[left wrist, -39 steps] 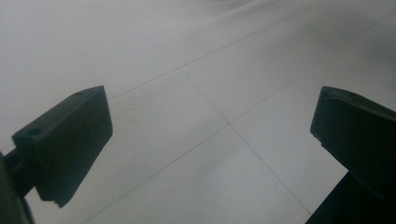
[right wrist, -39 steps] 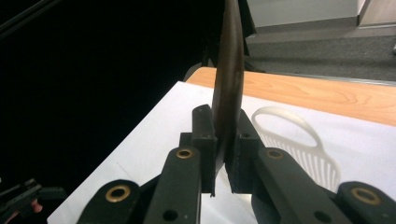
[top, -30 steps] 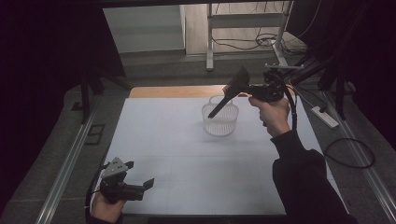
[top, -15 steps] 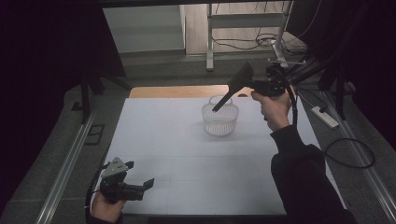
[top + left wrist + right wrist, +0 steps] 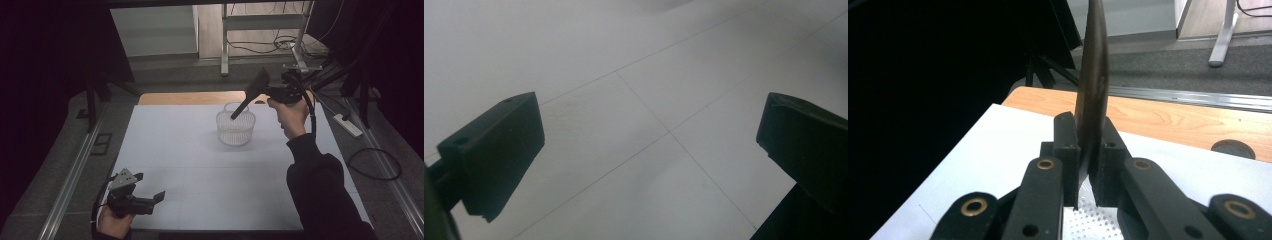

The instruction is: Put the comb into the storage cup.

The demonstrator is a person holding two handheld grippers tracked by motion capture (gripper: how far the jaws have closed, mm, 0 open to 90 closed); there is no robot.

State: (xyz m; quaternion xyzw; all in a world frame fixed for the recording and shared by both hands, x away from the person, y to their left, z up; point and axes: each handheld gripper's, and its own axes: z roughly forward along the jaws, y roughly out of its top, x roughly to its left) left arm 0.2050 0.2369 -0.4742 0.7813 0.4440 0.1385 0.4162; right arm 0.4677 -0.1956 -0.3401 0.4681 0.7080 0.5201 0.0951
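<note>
A white perforated basket [image 5: 235,131] stands at the far middle of the white table [image 5: 190,150]. My right gripper [image 5: 270,91] is held above and to the right of it, shut on a black spatula [image 5: 245,104]. The spatula slants down to the left, its lower end over the basket's rim. In the right gripper view the spatula [image 5: 1094,75] rises edge-on between the pads of the gripper [image 5: 1091,145], with the basket [image 5: 1088,220] below. My left gripper [image 5: 148,185] rests at the near left, open and holding nothing; its jaws [image 5: 651,145] stand wide over bare table.
A strip of wooden tabletop [image 5: 190,98] borders the far edge of the white surface. Metal rails [image 5: 70,175] run along both sides. A desk frame [image 5: 225,45] and cables [image 5: 372,165] lie on the floor beyond and to the right.
The right hand has raised the spatula slightly, so its lower end sits a little higher and farther right over the basket. The left gripper has not moved.
</note>
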